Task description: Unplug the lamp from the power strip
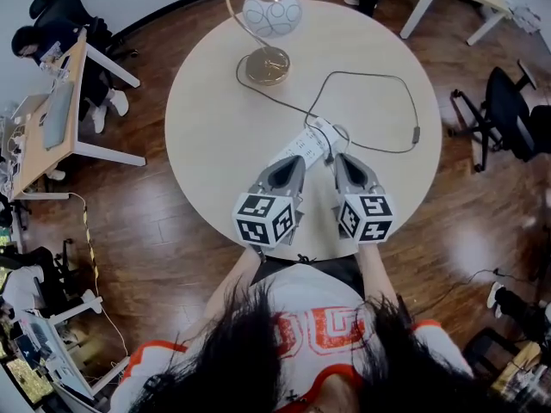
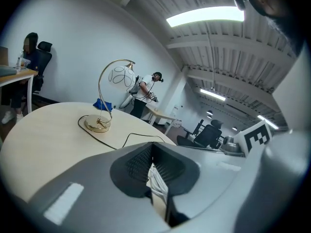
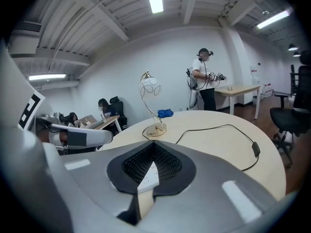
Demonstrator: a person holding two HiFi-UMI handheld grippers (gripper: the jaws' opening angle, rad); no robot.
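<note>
Gold lamp (image 1: 269, 24) w/ white globe, upright far side, black cord (image 1: 379, 76) looping to white pwr strip (image 1: 312, 142)

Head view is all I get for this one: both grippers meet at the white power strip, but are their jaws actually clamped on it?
Observer: Yes for the left gripper. Its own view shows the ribbed pads pressed onto the white power strip.
Operator: And the other one?
Observer: The right gripper is shut too. It pinches a corner of the strip, with faint socket slots showing on the strip's face.
Operator: What is out past the lamp?
Observer: In the right gripper view, a person stands by another table beyond the lamp.
</note>
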